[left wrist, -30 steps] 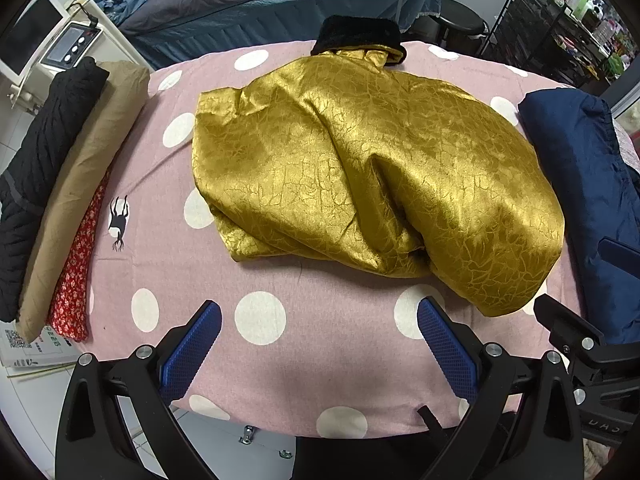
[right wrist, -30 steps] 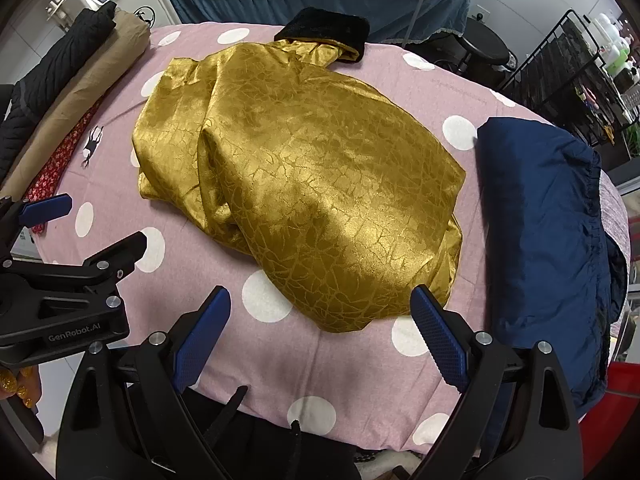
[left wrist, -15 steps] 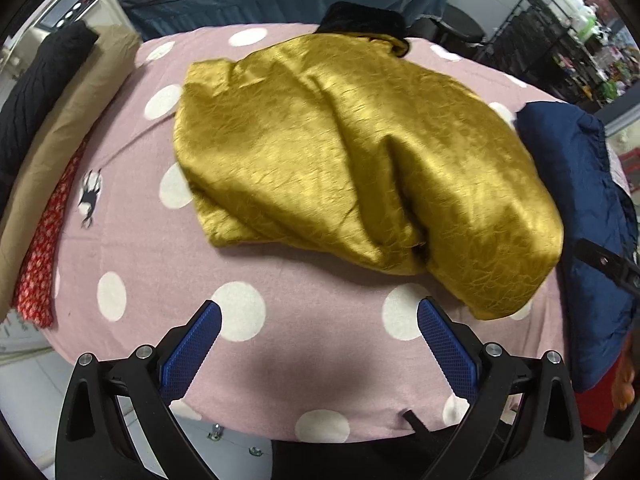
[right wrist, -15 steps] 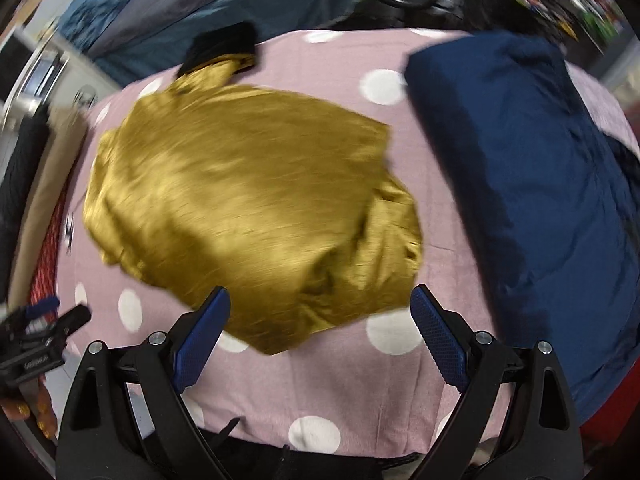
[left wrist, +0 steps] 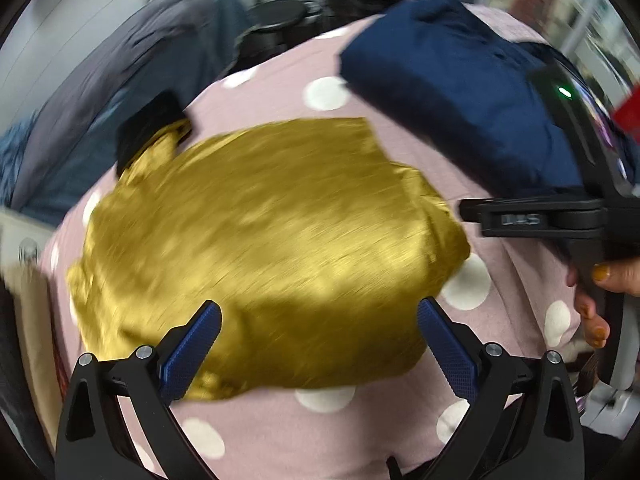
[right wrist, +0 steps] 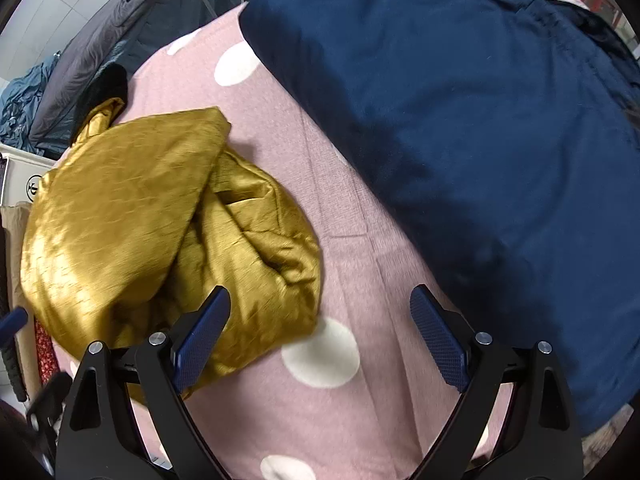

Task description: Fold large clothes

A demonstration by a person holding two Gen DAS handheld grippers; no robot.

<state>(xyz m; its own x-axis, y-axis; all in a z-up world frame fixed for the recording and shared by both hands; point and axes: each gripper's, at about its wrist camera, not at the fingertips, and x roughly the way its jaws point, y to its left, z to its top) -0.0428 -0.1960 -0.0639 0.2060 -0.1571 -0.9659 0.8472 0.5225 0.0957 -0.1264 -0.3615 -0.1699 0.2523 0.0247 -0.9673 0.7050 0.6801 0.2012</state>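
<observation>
We see the gold satin garment (right wrist: 132, 220) lying crumpled mid-table on the pink polka-dot tablecloth (right wrist: 352, 240); the folded navy garment (right wrist: 480, 140) fills the right edge; our left gripper (left wrist: 319, 330) and right gripper (right wrist: 320, 320) gape wide, holding nothing.

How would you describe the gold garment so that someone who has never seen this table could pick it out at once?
Start at the pink cloth with white dots that covers the table. The gold garment lies crumpled on it, left of the big navy garment, with a black piece at its far end. It alone is shiny and yellow-gold; its neighbours are dark and matt.
</observation>
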